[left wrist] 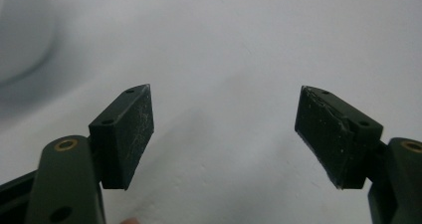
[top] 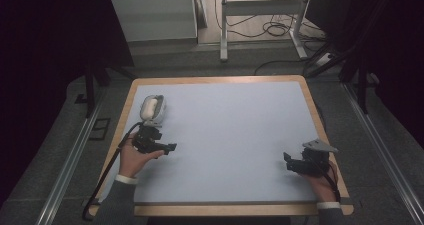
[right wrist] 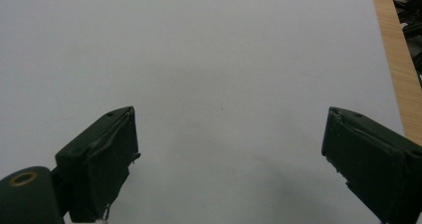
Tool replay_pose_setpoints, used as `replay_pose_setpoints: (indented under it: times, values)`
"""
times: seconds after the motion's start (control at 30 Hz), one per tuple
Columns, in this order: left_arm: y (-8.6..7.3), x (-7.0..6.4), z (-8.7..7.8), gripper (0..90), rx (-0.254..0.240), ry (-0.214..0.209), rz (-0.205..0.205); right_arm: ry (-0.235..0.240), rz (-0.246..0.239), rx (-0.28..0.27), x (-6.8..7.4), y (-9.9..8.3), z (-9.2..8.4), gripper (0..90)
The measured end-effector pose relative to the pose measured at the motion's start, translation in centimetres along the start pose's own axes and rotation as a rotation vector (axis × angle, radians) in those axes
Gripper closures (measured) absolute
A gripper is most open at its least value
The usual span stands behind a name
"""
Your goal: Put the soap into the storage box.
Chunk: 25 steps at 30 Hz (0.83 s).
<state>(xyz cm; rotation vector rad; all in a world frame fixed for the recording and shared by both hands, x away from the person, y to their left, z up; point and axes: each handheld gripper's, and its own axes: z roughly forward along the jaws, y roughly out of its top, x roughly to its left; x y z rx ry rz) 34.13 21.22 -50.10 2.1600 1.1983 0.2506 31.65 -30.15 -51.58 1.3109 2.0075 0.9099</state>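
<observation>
Table (top: pixel 225 135): I see a wooden-edged top under a pale blue mat, bare across the middle; it gives me plenty of room to work from the left side.

White object (top: pixel 152 109): it lies on the mat near the far-left corner, long axis running away from me. It looks like a small white appliance or handset with a grey face, though I cannot tell exactly what it is. In the left gripper view a blurred white curve (left wrist: pixel 22 30) sits at the upper left, so it is off to one side of my line, not between the jaws.

Left gripper (top: pixel 170 147): just on the near side of the object and apart from it, pointing toward the table's middle. Jaws stand wide with nothing between them (left wrist: pixel 224 129). As I judge it, the step is the approach: I should swing the hand toward the object until it centres between the pads, come in across its narrow width, and close only once both pads flank it.

Right gripper (top: pixel 286 161): well apart, near the right edge, jaws spread wide over bare mat (right wrist: pixel 229 159). I would hold it there.
</observation>
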Motion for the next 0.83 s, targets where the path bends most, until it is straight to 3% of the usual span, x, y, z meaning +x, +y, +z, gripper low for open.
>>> replay_pose_setpoints:
  times: [0.27, 0.83]
  values:
    - [-1.7, -0.2, 0.5, 23.3, -0.004, -0.023, -0.024, -0.005, 0.008, -0.005, -0.2, 0.1, -0.2, 7.3]
    - [-1.9, -0.4, -0.1, 22.1, -0.007, 0.007, -0.014, -0.003, -0.003, -0.005, -0.1, 0.1, -0.1, 7.3]
